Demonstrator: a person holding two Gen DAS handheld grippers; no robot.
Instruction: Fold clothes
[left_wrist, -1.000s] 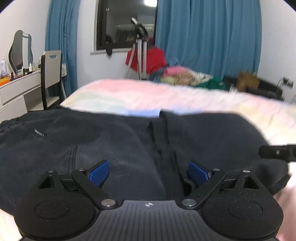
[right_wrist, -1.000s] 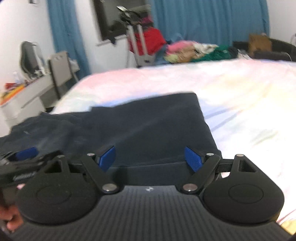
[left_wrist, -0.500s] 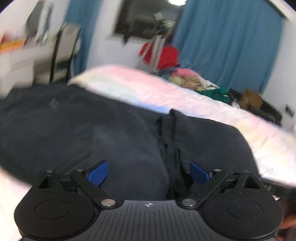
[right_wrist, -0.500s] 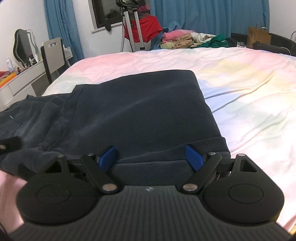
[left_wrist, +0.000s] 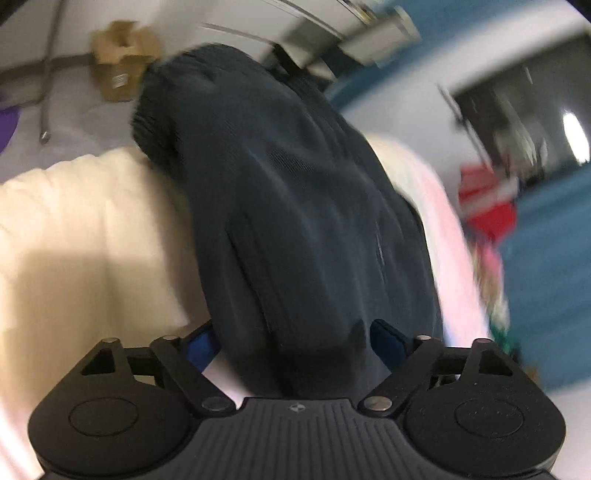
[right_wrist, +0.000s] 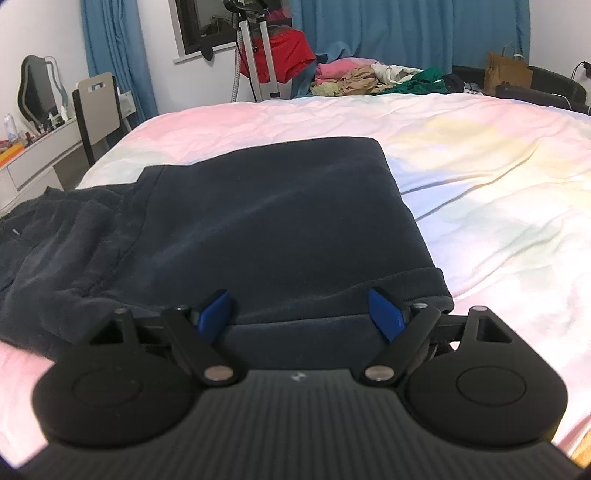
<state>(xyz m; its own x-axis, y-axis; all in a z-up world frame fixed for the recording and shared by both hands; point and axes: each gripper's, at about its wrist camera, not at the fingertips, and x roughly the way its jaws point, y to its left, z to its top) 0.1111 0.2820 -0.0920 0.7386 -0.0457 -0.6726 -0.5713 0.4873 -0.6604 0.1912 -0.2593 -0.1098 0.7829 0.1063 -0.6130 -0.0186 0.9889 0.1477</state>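
Note:
A dark navy garment (right_wrist: 266, 206) lies spread on the pastel bedsheet (right_wrist: 480, 166), its right part folded into a flat rectangle, its left part rumpled. My right gripper (right_wrist: 301, 310) hovers open over the folded part's near hem, with its blue pads (right_wrist: 214, 308) straddling the cloth. In the blurred, strongly tilted left wrist view, the same garment (left_wrist: 295, 203) runs away over the bed's edge (left_wrist: 92, 221). My left gripper (left_wrist: 295, 345) has its jaws closing with a thick bunch of the cloth between them. The fabric partly hides both of its blue pads.
A pile of coloured clothes (right_wrist: 376, 79) lies at the bed's far side beside a tripod (right_wrist: 255, 55) and blue curtains. A chair (right_wrist: 96, 107) and a desk (right_wrist: 33, 155) stand at the left. A cardboard box (left_wrist: 118, 66) sits on the floor beyond the bed.
The left gripper's view has rolled hard and swept sideways along the garment to its end at the bed's edge, and its jaws have narrowed around the cloth. The right gripper has stayed nearly still.

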